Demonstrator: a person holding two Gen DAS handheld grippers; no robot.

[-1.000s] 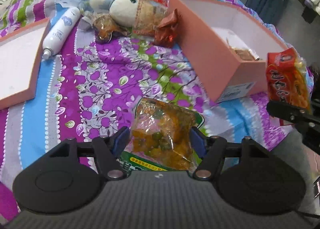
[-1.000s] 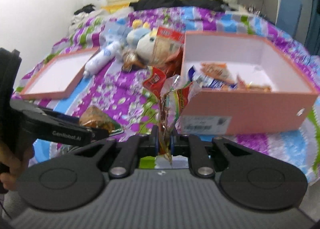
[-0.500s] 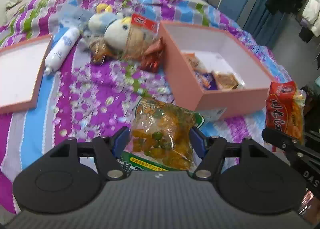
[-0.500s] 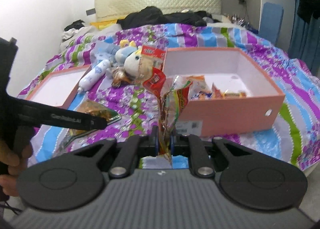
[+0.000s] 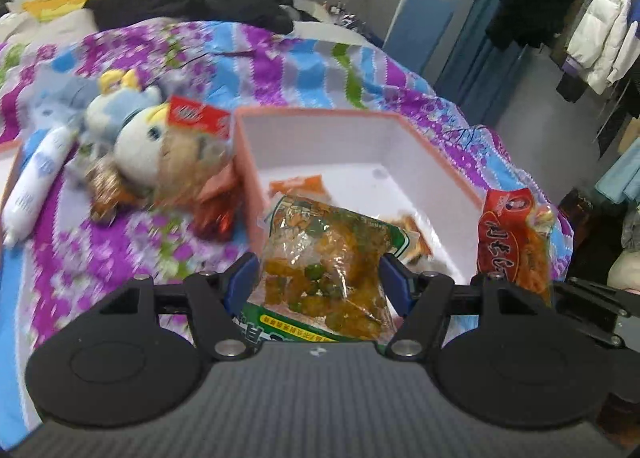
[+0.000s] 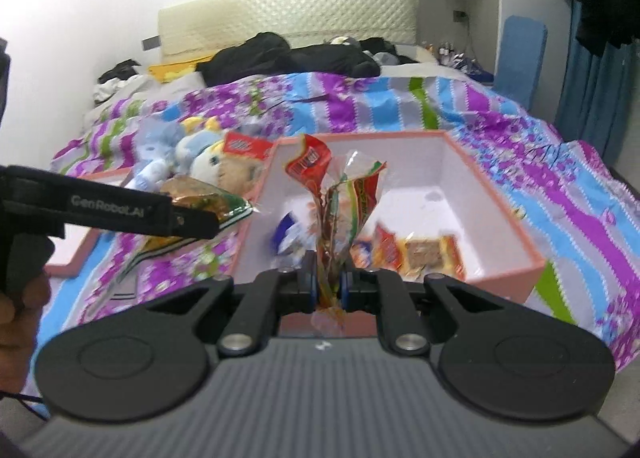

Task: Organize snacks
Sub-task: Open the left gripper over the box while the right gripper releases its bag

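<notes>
On a purple-and-blue floral bedspread [image 6: 520, 130], quilted headboard [image 6: 288, 18] at 12 o'clock, the "GenRobot.AI"-marked left gripper [image 5: 320, 278] pinches a green-edged snack bag [image 5: 328, 258] and the right gripper [image 6: 329, 284] clamps a red snack packet [image 6: 340, 194] above the pink box [image 6: 500, 234].

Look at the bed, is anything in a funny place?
Yes. A red-topped snack packet leans on the plush toy outside the pink box, with more wrappers loose on the bedspread. Other snacks already lie inside the box.

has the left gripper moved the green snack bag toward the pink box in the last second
Yes. The green snack bag, held in the left gripper, now overlaps the pink box opening; a second ago it hung over the bedspread, short of it.
</notes>
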